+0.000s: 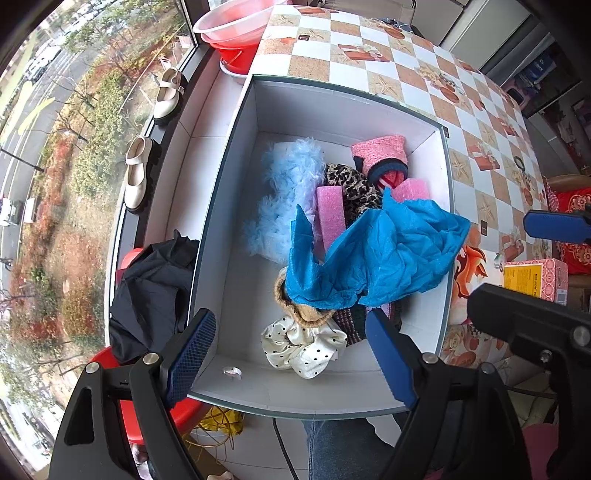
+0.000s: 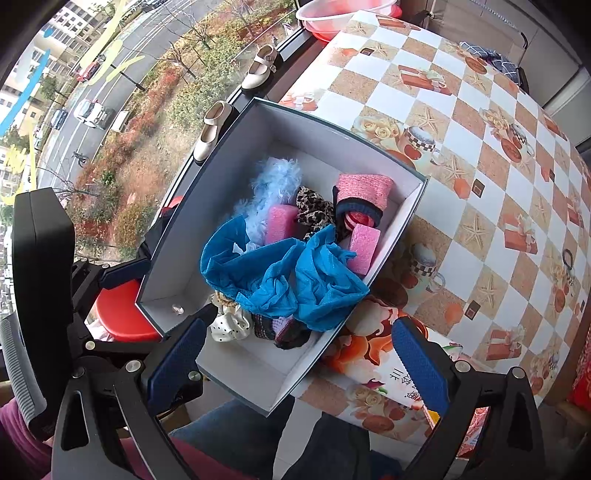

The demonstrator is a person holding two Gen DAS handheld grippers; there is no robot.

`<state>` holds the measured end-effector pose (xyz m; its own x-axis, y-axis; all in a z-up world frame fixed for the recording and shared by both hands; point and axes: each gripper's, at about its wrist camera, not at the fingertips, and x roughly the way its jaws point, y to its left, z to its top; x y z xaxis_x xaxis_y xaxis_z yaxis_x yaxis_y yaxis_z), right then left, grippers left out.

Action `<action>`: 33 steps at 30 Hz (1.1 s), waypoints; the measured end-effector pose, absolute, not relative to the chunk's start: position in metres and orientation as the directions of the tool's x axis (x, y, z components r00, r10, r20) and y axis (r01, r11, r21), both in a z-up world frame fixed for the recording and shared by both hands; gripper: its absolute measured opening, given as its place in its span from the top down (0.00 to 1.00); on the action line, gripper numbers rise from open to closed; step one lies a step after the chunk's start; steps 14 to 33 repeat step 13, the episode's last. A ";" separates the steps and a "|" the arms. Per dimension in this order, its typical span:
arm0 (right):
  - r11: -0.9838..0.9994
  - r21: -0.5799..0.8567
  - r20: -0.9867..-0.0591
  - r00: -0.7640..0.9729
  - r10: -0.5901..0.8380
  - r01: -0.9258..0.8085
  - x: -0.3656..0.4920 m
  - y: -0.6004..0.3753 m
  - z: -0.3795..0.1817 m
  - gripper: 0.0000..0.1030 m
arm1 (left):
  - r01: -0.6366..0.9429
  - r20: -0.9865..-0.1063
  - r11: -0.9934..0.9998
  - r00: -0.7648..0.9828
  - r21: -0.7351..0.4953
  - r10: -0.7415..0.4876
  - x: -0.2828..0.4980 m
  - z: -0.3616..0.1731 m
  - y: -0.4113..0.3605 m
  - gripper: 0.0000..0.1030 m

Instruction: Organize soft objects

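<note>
An open grey box (image 1: 236, 155) (image 2: 170, 236) sits at the table's edge, holding soft things. A crumpled blue cloth (image 1: 376, 254) (image 2: 284, 277) lies on top. Under and around it are a light-blue fluffy piece (image 1: 291, 184) (image 2: 273, 184), two pink foam blocks (image 1: 330, 214) (image 2: 364, 243), a leopard-print scrunchie (image 1: 351, 184), a pink knit item (image 1: 380, 151) (image 2: 364, 192) and a white polka-dot scrunchie (image 1: 303, 347) (image 2: 229, 326). My left gripper (image 1: 291, 354) is open and empty above the box's near end. My right gripper (image 2: 299, 365) is open and empty above the box's near corner.
The table has a checkered patterned cloth (image 1: 369, 48) (image 2: 480, 147). A pink carton (image 1: 535, 277) lies right of the box. A black garment (image 1: 155, 291) lies on red stools left of it. Shoes (image 1: 136, 173) stand on the window ledge, basins (image 1: 232, 26) stand beyond.
</note>
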<state>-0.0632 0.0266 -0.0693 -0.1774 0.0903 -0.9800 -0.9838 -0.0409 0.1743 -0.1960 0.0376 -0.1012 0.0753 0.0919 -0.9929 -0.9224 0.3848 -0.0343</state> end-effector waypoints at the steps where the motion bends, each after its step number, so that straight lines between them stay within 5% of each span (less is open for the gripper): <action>1: -0.041 0.175 -0.980 -0.178 0.091 -0.984 -0.063 0.027 -0.069 0.01 | -0.922 -0.993 0.386 0.075 -0.034 0.091 -0.196 -0.101 0.037 0.17; 13: -0.040 0.175 -0.980 -0.178 0.089 -0.984 -0.067 0.028 -0.068 0.01 | -0.928 -0.973 0.370 0.125 -0.045 0.195 -0.205 -0.085 0.038 0.17; 33: -0.040 0.175 -0.980 -0.178 0.089 -0.984 -0.067 0.028 -0.068 0.01 | -0.928 -0.973 0.370 0.125 -0.045 0.195 -0.205 -0.085 0.038 0.17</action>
